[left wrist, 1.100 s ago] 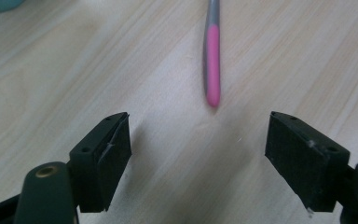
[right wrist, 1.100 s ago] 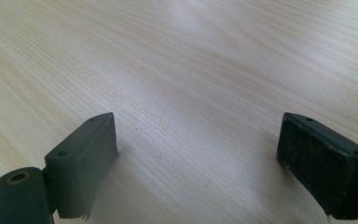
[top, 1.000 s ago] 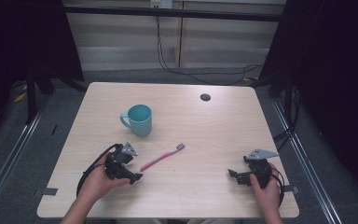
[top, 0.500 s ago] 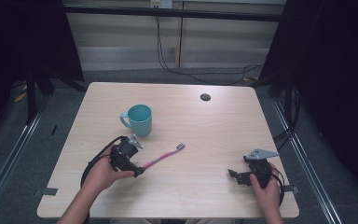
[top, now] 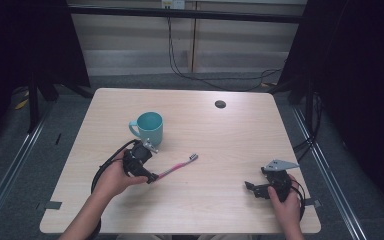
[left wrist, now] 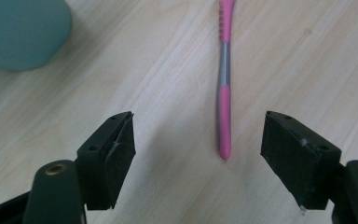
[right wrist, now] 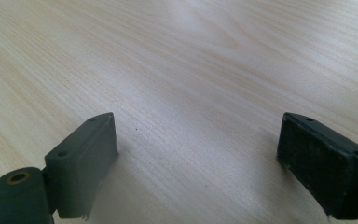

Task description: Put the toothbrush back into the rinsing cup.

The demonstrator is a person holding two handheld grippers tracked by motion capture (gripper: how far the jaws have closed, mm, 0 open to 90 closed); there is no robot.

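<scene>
Pale wood grain runs across the bench (top: pixel 220 140), and nearest the person, at about 5 o'clock on its top, the right claw (top: pixel 252 188) rests in the right hand (top: pixel 286 197), released and spread wide. In the right gripper view the right claw's jaws stand far apart over bare wood, gripping nothing.

At about 8 o'clock the left hand (top: pixel 111 177) holds the left claw (top: pixel 151 178), also released, its jaws wide. In the left gripper view the pink toothbrush (left wrist: pixel 223 88) lies flat on the bench between the jaws, nearer the right-hand one, its handle tip just ahead of them and touching neither. The brush head points toward 1 o'clock in the high view.

Farther off, at 10 o'clock, a teal mug (top: pixel 147 127) stands upright just beyond the left claw. Near the far edge, at 12 o'clock, sits a small dark disc (top: pixel 220 104).
</scene>
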